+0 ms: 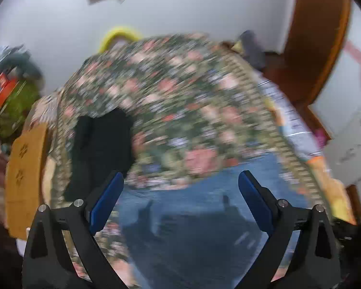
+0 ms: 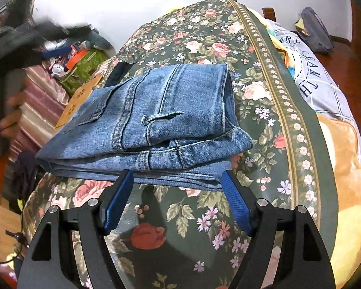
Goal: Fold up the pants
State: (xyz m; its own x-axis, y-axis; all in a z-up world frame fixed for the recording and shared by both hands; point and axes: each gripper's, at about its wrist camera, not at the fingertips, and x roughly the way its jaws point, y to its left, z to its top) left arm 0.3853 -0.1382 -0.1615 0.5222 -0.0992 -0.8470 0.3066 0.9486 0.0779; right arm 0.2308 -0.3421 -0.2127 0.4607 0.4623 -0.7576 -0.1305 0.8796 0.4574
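Left gripper (image 1: 180, 197) wide, empty – over jeans (image 2: 142, 125) | right gripper (image 2: 178, 197) parted, empty – at folded edge

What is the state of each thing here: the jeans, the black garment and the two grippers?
jeans: folded in layers, lying flat on the floral cover.
black garment: lying on the cover beside the jeans; folded or not, cannot tell.
left gripper: open, nothing between its fingers, above the jeans.
right gripper: open, holding nothing, fingers at the near edge of the jeans.
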